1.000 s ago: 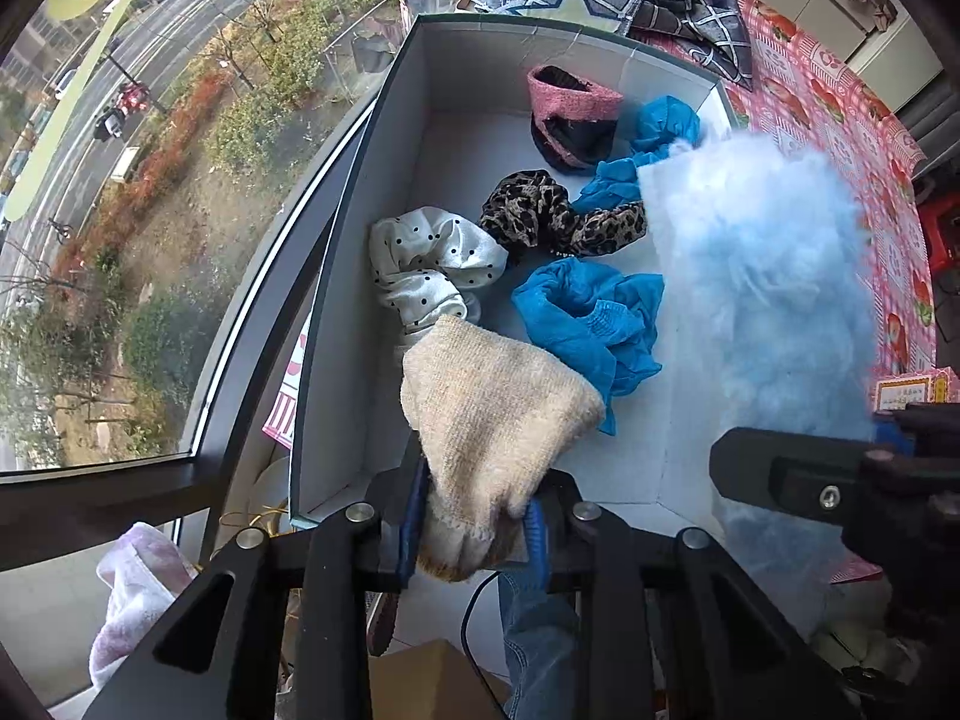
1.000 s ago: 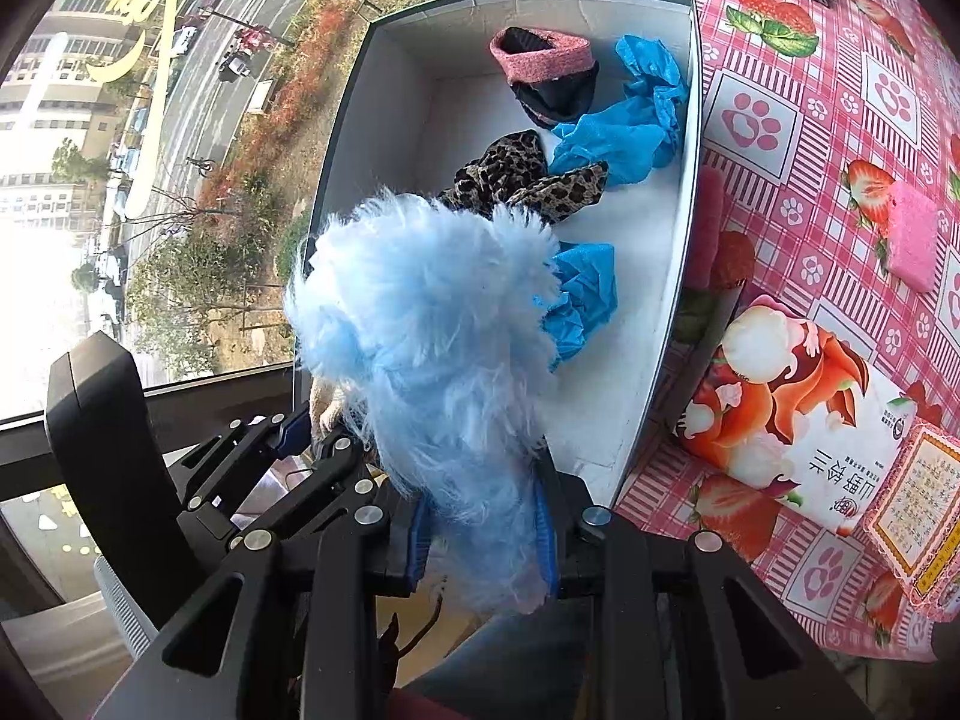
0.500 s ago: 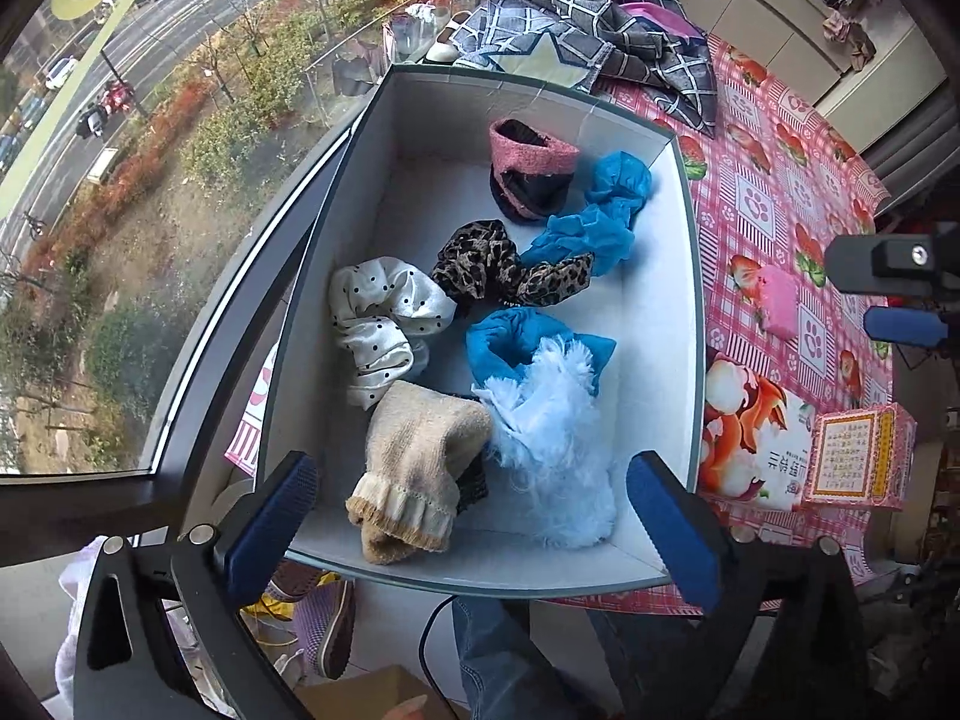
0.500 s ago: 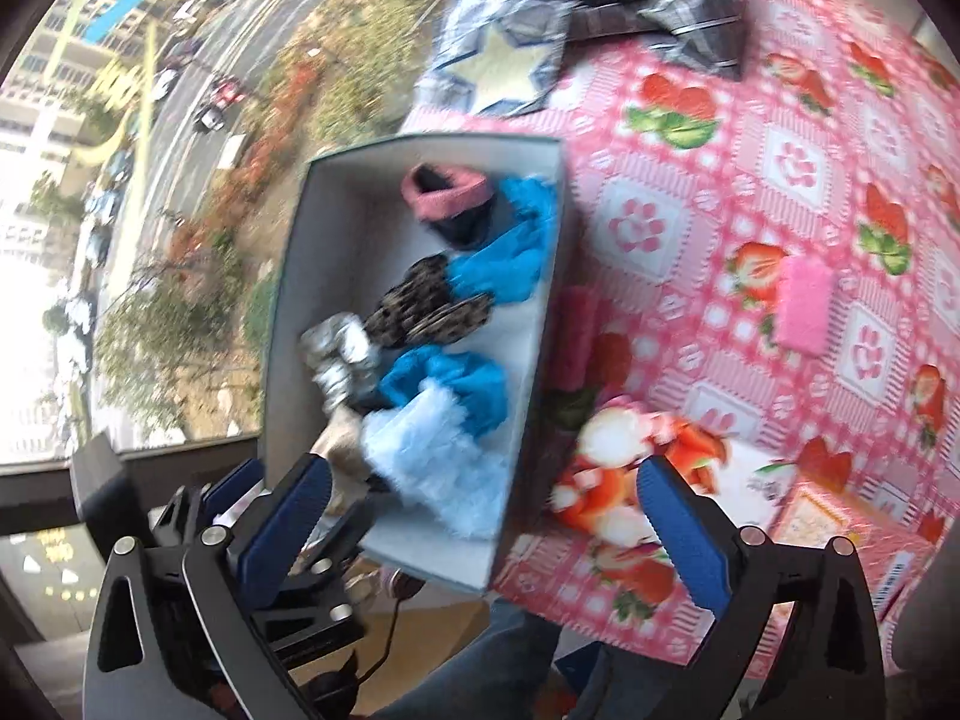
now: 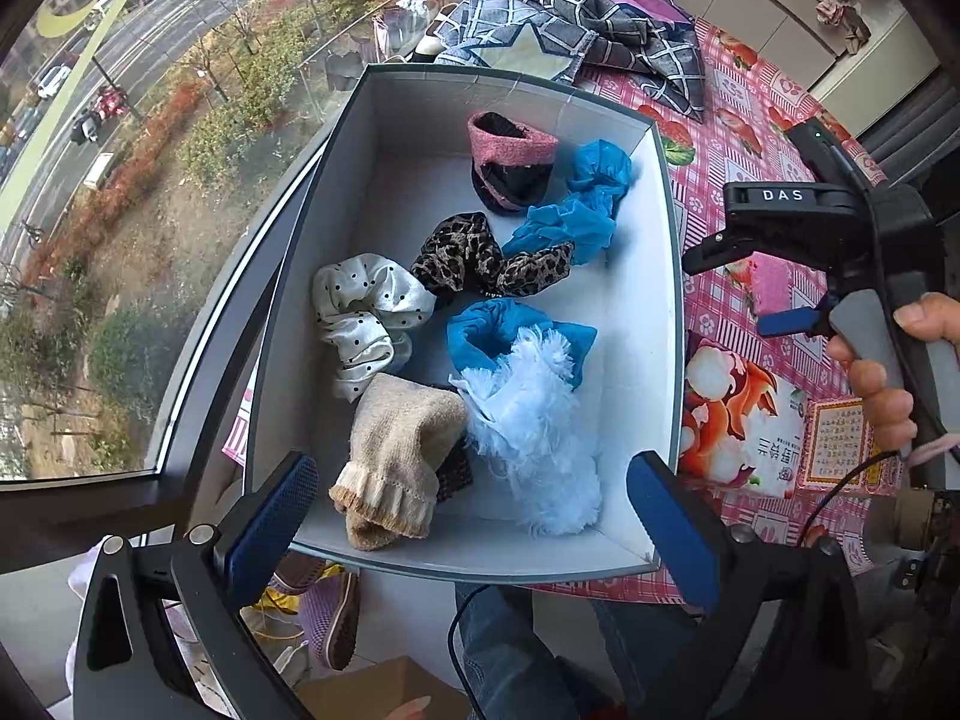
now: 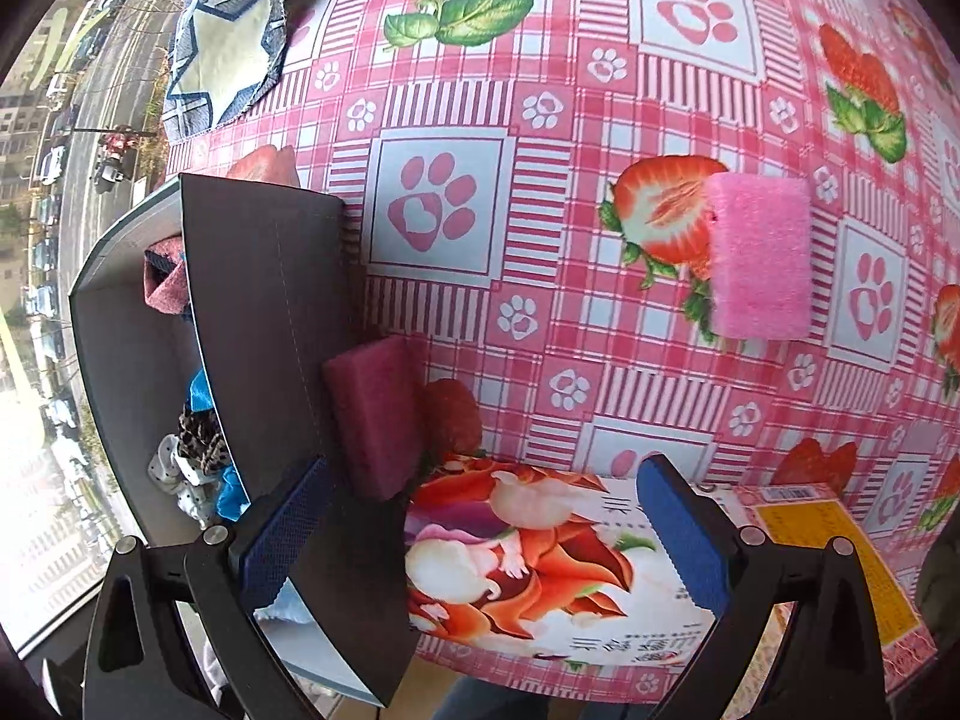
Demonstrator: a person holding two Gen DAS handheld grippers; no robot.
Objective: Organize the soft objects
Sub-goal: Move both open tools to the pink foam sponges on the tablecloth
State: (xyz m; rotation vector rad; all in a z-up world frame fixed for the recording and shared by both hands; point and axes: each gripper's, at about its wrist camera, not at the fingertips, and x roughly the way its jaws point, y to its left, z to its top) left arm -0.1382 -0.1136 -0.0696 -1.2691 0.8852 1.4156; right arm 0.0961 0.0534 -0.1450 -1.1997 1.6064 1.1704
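Both of your grippers have just let go. A second ago the left gripper (image 5: 471, 519) was clamped on the beige sock (image 5: 399, 456) and the right gripper (image 6: 480, 534) on the blue fluff (image 5: 534, 426). Both items now lie inside the box (image 5: 666, 312), at its near end, side by side and touching. Neither gripper holds anything; each stands with its jaws spread wide.

Your left gripper hangs over the near rim of the box, pointing steeply down. Your right gripper has swung away from the box to the tablecloth (image 6: 540, 252) and now points down at the tissue pack (image 6: 528, 558).

Two deposits are therefore complete. The box already holds the scrunchies and other socks.

Items outside the box:
- A dark pink sponge (image 6: 372, 414), leaning against the outer box wall, just beside the right gripper's near finger.
- A light pink sponge (image 6: 759, 255), well apart on the cloth.

Judged from position, the dark sponge is the likely next pick for your right gripper.
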